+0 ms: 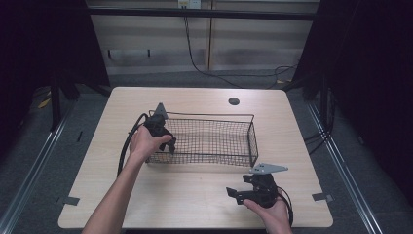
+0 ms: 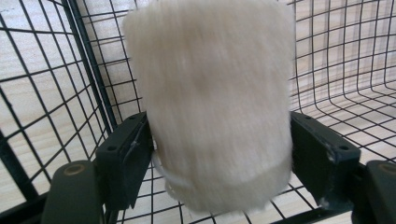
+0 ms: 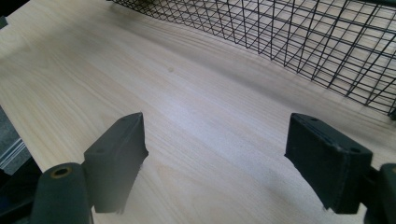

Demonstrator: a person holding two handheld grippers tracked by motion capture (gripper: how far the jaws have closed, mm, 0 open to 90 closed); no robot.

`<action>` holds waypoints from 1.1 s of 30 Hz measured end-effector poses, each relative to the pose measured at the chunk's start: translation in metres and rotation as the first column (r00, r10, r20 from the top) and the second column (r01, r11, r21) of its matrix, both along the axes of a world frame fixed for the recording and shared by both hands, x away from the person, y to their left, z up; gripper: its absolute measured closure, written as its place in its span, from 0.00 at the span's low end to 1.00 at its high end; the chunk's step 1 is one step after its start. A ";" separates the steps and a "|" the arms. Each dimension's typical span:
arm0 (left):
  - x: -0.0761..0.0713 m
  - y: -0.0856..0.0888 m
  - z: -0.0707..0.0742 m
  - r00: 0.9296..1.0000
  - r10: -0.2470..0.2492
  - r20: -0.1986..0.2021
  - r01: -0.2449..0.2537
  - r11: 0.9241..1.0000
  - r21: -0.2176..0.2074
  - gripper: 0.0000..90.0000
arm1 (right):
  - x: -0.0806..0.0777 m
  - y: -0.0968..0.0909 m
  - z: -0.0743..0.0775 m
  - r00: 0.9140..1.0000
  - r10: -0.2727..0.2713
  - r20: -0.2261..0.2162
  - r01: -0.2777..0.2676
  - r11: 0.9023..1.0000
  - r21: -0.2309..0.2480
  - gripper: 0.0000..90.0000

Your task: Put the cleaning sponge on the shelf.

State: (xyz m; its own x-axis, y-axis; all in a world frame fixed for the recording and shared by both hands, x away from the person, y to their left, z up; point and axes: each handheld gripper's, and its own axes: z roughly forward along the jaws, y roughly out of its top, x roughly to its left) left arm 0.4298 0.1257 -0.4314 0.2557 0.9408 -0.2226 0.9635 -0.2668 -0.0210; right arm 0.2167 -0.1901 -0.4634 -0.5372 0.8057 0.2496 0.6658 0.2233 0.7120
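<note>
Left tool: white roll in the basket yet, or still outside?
In. The left tool grips the white roll with the basket mesh behind and below it; whether it touches the floor, cannot tell.

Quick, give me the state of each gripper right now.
Left gripper: shut on a fuzzy cream-white roll, inside the wire basket.
Right gripper: open, jaws apart and holding nothing, over the wooden table.

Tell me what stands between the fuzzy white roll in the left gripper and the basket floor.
Nothing visible does. The left gripper holds the white roll inside the wire basket, near its left end wall, with bare mesh floor below and beyond it. The picture is blurred, so I cannot tell whether the roll touches the floor.
</note>
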 end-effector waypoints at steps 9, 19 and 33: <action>0.000 0.001 0.001 1.000 -0.004 0.003 0.004 1.000 -0.022 0.24 | 0.000 0.000 0.000 1.000 -0.002 0.001 0.002 1.000 -0.002 0.22; -0.003 0.009 0.007 0.998 -0.057 0.004 0.057 0.995 -0.077 0.20 | 0.000 0.000 0.001 1.000 -0.005 0.002 0.005 1.000 -0.001 0.22; -0.011 0.025 0.023 0.989 -0.119 0.091 0.134 0.974 -0.184 0.20 | 0.001 -0.001 0.001 1.000 -0.005 0.004 0.005 1.000 -0.001 0.22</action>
State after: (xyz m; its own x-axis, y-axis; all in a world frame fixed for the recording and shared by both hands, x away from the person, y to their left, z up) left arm 0.4189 0.1509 -0.4079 0.3937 0.8425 -0.3676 0.9183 -0.3783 0.1164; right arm 0.2173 -0.1913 -0.4625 -0.5343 0.8085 0.2467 0.6637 0.2205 0.7147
